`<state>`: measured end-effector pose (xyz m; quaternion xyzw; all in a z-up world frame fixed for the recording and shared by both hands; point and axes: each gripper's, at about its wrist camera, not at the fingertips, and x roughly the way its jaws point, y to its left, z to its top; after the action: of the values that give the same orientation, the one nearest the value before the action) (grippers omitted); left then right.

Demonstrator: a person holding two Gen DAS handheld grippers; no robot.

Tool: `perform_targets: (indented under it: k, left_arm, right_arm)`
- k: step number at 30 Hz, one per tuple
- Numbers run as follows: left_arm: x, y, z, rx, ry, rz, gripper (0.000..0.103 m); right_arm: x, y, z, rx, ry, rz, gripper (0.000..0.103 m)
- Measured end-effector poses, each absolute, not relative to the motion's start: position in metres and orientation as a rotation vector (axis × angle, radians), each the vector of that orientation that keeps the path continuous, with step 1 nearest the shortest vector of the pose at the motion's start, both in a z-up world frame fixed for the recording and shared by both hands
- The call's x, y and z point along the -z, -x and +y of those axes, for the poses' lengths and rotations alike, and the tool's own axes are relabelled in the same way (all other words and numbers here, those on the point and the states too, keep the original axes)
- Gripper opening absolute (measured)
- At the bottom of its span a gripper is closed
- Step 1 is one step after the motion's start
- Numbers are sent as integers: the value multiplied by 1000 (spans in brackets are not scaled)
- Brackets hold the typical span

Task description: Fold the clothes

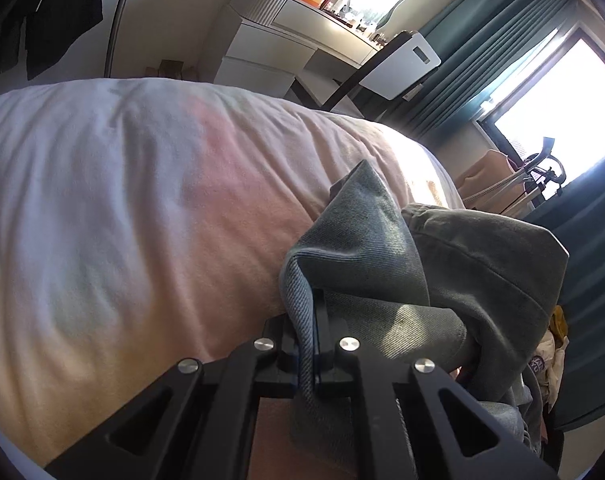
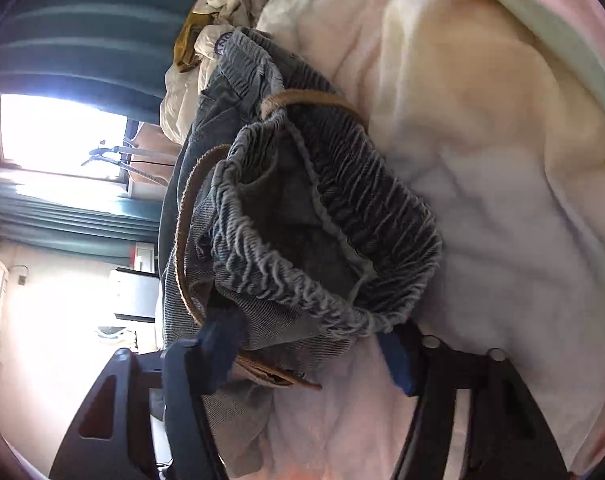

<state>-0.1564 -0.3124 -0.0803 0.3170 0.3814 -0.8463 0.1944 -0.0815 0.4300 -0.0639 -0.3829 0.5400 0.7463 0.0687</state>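
Note:
Grey-blue denim trousers [image 1: 362, 248] lie bunched on a pale pink bed cover [image 1: 142, 200]. My left gripper [image 1: 312, 320] is shut on a folded edge of the denim, which rises in a peak just ahead of it. In the right wrist view the trousers' gathered elastic waistband [image 2: 342, 216] gapes toward the camera, with a brown belt [image 2: 186, 216] threaded around it. My right gripper [image 2: 304, 354] is open, its blue fingertips [image 2: 214, 344] spread wide on either side of the waistband's near edge. The bed cover [image 2: 502, 200] lies beneath.
A heap of cream and mustard clothes [image 2: 222, 40] sits beyond the trousers. Past the bed stand a white dresser [image 1: 286, 40], a chair [image 1: 398, 64], teal curtains [image 1: 482, 40] and a bright window [image 1: 562, 100]. Dark clothing [image 1: 50, 12] hangs at upper left.

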Motion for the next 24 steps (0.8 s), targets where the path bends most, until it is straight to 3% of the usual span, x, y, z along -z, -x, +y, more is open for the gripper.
perform_targets:
  k: [3,8,11,15,20,24]
  left_arm:
    - [73,150,-314,2393,-838,1095,4]
    - [64,138,-320,2407,-781,1154,4]
    - [63,136,-323,2400,-823,1119,4]
    - [71,138,-322,2356,-903,1077,4]
    - [72,143,-315,2338,-928,999,4]
    - [72,149,-307,2326,-943,910,4]
  right_arm:
    - [45,76,432,-2321,1063,1530,24]
    - [10,59,439,-2405,846,1433,17]
    - [-1,31,457,-2338,687,1429,16]
    - [17,26,466,-2171,788,1451,18]
    - [28,17,463,-2093,872,1502,27]
    - [-11,5,458,-2195,779,1207,28]
